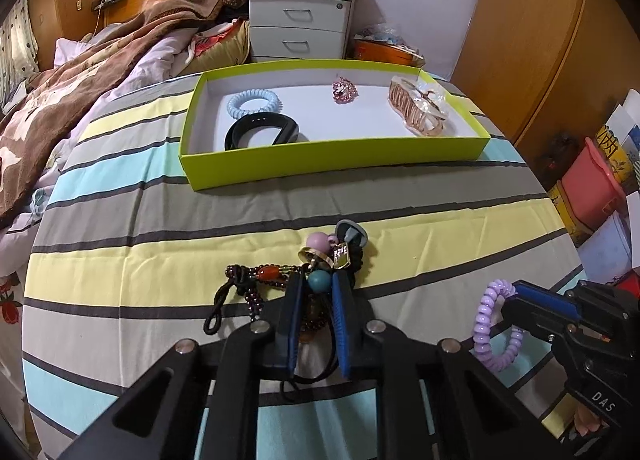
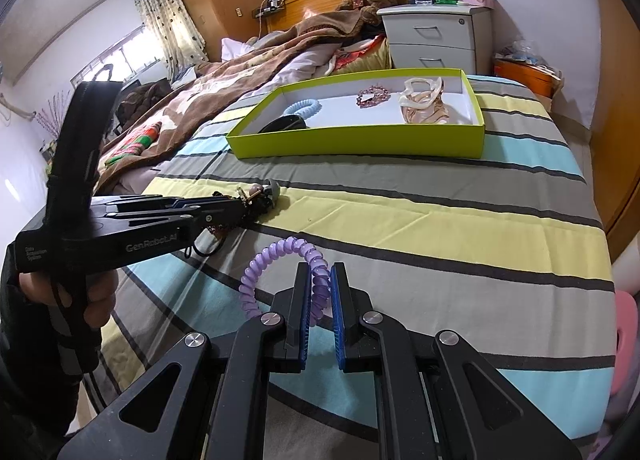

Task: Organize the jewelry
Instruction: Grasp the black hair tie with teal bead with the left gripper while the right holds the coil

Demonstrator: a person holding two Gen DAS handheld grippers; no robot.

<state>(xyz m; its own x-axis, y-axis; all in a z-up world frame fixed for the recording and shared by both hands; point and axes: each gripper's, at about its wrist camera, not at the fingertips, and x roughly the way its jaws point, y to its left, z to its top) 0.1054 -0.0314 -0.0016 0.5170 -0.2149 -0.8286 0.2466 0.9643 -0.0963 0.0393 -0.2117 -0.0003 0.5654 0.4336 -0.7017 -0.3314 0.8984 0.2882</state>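
A tangle of jewelry [image 1: 332, 250] lies on the striped bedspread [image 1: 160, 260]: dark red beads, a pink ball, a gold charm, black cords. My left gripper [image 1: 318, 277] is shut on its teal bead, which both pads touch. My right gripper [image 2: 320, 269] is shut on a purple coil hair tie [image 2: 276, 250], held just above the bed. Farther back sits a green box [image 1: 332, 164] with a blue coil tie [image 1: 255, 102], a black band [image 1: 262, 132], a pink brooch [image 1: 344, 91] and a rose-gold hair claw [image 1: 418, 108]. The left gripper [image 2: 245, 200] also shows in the right wrist view.
A brown blanket [image 1: 80, 80] covers the bed's left side. Behind the box stand a white bedside cabinet [image 1: 298, 26] and an orange container [image 1: 384, 52]. Stacked bins [image 1: 592, 184] stand off the bed's right edge. A person's hand [image 2: 96, 300] grips the left tool.
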